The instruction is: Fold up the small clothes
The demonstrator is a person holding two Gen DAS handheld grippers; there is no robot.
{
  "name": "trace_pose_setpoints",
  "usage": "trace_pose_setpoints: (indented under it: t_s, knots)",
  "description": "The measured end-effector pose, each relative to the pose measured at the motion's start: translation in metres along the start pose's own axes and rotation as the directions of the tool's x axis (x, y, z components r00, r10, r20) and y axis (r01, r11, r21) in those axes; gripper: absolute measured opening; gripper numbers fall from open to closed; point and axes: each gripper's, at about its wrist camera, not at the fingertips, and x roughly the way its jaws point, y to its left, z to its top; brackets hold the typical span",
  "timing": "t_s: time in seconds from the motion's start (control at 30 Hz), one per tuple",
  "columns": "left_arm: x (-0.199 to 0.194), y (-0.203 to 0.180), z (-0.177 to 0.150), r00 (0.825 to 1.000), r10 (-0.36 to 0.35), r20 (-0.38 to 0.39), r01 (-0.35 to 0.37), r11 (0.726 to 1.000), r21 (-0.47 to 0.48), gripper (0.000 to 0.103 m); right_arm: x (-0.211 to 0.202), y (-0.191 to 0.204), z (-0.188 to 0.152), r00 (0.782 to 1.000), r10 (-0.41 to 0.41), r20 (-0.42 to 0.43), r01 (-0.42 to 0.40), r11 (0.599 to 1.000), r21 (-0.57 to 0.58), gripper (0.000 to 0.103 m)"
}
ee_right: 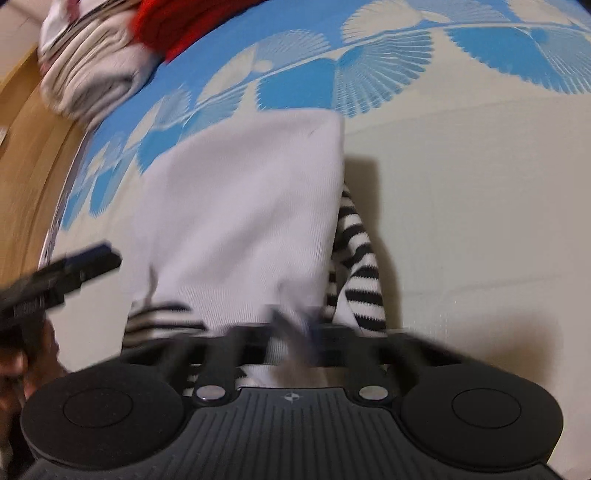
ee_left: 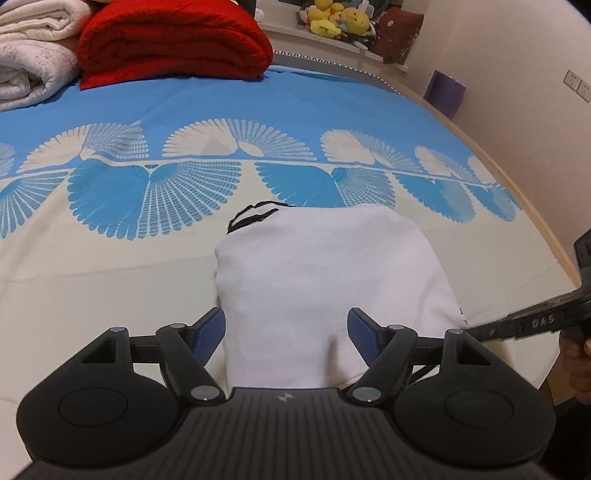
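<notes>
The left gripper stood wide open, its blue-padded fingers spread to either side of the near end of a white garment that lay on the bedsheet straight ahead of it; whether the pads touched the cloth could not be told. A black-striped edge of the garment showed at its far left corner. Beyond the garment, far ahead and to the left, a folded red blanket sat next to rolled white towels, and plush toys crowded a ledge further back. The right gripper reached in from the right, just beside the garment's near right corner. In the right wrist view, the right gripper was blurred; its fingers appeared close together with white cloth gathered between them, though a firm grip could not be confirmed. A black-and-white striped sleeve hung just right of the white panel, and the left gripper entered from the left.
</notes>
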Motion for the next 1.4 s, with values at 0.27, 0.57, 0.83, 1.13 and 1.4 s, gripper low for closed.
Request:
trace_pose_setpoints:
  t_s: [0.27, 0.57, 0.83, 1.13, 1.4]
  knots:
    - [0.034, -0.025, -0.021, 0.979, 0.007, -0.202, 0.028, 0.985, 0.173, 0.082, -0.016, -0.023, -0.012, 0.999, -0.030, -0.020, 0.031, 0.998, 0.053, 0.000]
    - [0.024, 0.020, 0.004, 0.991, -0.015, -0.131, 0.002, 0.995, -0.096, 0.089, 0.007, -0.005, 0.001, 0.996, -0.084, 0.008, 0.084, 0.996, 0.009, 0.012]
    - [0.063, 0.052, 0.013, 0.977, -0.099, -0.187, 0.034, 0.945, -0.324, 0.093, 0.020, -0.028, 0.025, 0.992, -0.058, 0.112, 0.037, 0.983, 0.180, 0.059]
    - [0.098, 0.057, 0.014, 0.969, -0.158, -0.190, 0.073, 0.917, -0.391, 0.095, 0.055, -0.031, 0.033, 0.998, -0.045, 0.037, 0.038, 0.983, 0.180, 0.060]
    - [0.097, 0.047, 0.035, 0.979, -0.148, -0.140, 0.098, 0.945, -0.313, 0.052, 0.052, -0.029, 0.049, 0.996, -0.014, 0.093, -0.006, 0.977, 0.214, 0.011]
